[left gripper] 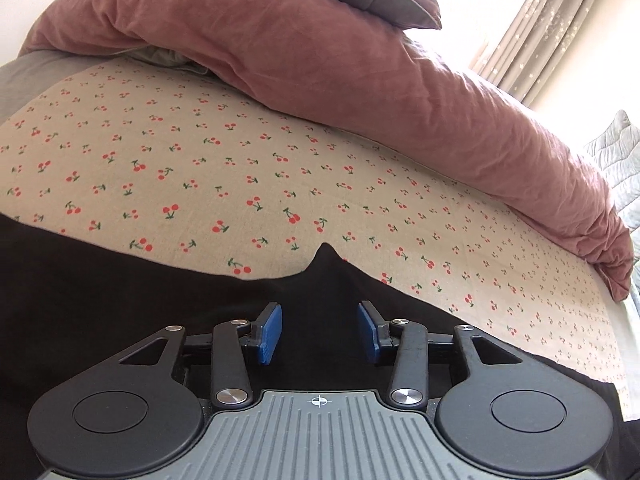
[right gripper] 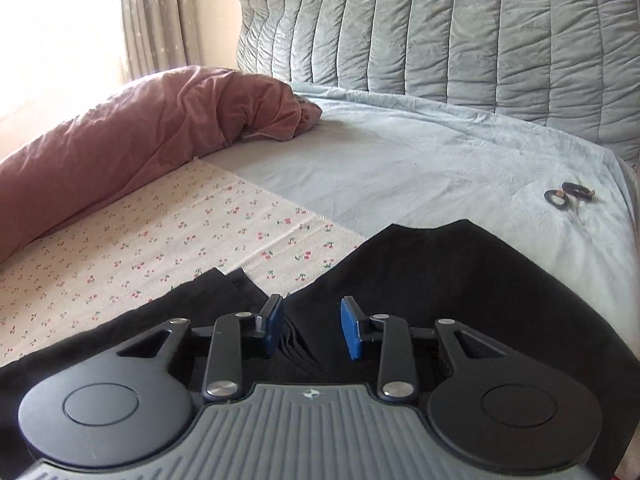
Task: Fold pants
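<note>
Black pants (left gripper: pixel 120 300) lie on a cherry-print cloth (left gripper: pixel 240 160) spread over the bed. In the left wrist view my left gripper (left gripper: pixel 320 332) hovers over the pants' far edge, where a small peak of fabric sticks up. Its blue pads (left gripper: pixel 270 332) stand apart with only flat black cloth below them. In the right wrist view the pants (right gripper: pixel 460 280) reach onto the pale blue sheet (right gripper: pixel 440 160). My right gripper (right gripper: pixel 314 330) sits low over stacked fabric edges. Its pads (right gripper: pixel 352 332) are apart and the folds lie in the gap, not pinched.
A rolled pink duvet (left gripper: pixel 320 60) runs along the far side of the cherry cloth (right gripper: pixel 160 240). A quilted grey-green headboard (right gripper: pixel 440 40) stands behind the sheet. Small black hair ties (right gripper: pixel 568 194) lie near the bed's right edge. Curtains (right gripper: pixel 156 12) hang by the bright window.
</note>
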`<act>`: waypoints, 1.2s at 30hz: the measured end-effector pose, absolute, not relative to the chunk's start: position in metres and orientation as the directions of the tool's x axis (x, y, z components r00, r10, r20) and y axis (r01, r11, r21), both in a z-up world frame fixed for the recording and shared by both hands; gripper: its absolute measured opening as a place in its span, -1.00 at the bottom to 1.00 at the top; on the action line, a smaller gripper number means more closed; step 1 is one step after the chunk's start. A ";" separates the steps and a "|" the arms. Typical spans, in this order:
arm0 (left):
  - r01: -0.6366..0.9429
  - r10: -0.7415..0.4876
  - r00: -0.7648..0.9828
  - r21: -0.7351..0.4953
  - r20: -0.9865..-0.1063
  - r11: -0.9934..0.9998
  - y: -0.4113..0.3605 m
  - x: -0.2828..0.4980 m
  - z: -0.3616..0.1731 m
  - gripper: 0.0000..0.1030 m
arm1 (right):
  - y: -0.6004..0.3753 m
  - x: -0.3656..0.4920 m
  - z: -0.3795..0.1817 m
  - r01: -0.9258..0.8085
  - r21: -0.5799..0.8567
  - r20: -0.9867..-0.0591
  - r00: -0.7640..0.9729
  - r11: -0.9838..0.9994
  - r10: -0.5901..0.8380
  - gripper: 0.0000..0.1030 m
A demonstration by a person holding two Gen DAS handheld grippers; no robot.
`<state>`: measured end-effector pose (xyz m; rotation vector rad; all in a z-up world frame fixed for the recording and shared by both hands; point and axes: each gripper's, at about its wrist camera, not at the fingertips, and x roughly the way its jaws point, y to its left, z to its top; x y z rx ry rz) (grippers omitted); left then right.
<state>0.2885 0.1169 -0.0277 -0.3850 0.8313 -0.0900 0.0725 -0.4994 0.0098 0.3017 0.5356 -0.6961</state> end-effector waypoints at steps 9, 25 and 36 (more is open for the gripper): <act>-0.195 -0.261 0.647 -0.486 -0.716 0.852 0.142 0.215 -0.036 -0.03 | -0.521 0.059 -0.001 0.635 0.267 -0.675 0.660 0.725 -0.330 -0.64; -0.202 -0.275 0.626 -0.492 -0.730 0.847 0.146 0.222 -0.052 0.00 | -0.503 0.068 -0.012 0.648 0.104 -0.701 0.586 0.754 -0.407 -0.99; -0.214 -0.270 0.632 -0.498 -0.727 0.840 0.149 0.219 -0.052 0.00 | -0.499 0.051 0.013 0.638 0.136 -0.645 0.637 0.758 -0.421 -1.00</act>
